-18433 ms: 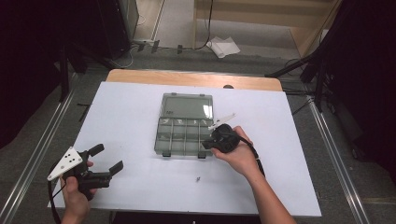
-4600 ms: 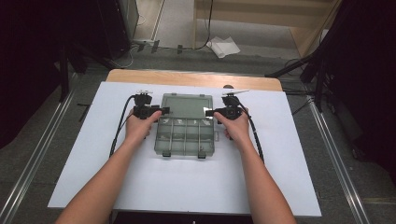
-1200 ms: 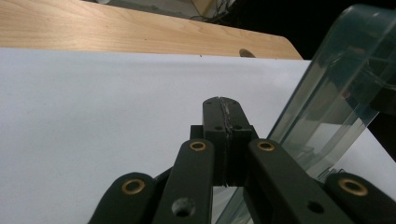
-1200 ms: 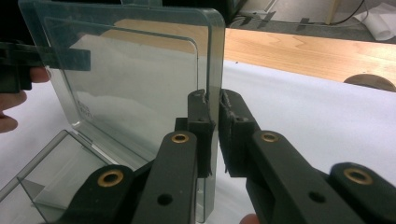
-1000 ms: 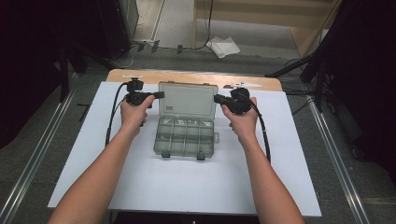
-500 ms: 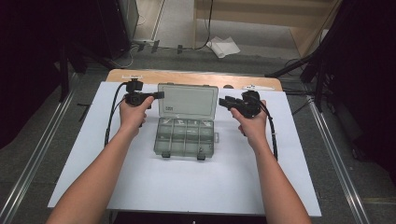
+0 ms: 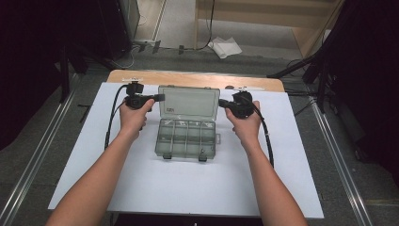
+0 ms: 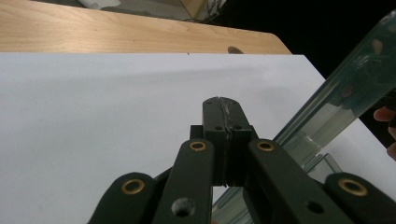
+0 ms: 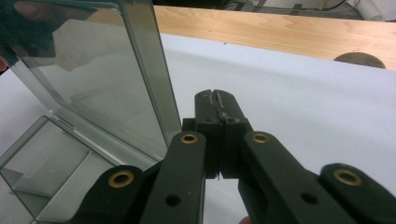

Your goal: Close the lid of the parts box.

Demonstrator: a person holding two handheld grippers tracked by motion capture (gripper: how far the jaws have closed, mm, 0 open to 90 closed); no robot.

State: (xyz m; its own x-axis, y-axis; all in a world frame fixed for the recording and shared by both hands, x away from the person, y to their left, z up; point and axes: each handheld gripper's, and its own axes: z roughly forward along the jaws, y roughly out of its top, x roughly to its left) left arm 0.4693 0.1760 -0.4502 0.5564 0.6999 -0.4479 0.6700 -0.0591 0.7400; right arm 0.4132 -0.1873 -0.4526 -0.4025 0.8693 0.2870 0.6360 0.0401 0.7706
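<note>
The clear plastic compartment box sits on the white table, its lid raised (nearly upright). The left tool and right tool flank the lid, both with jaws closed on nothing.

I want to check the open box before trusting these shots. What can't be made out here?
- Contents of the box: too small in the high view; cut off by the edge and the jaws in the right gripper view.
- Label on the lid: too small to read from above.
- Whether the left gripper or right gripper touches the lid: each gripper view's shut jaws hide the contact; the high view is too coarse.
</note>
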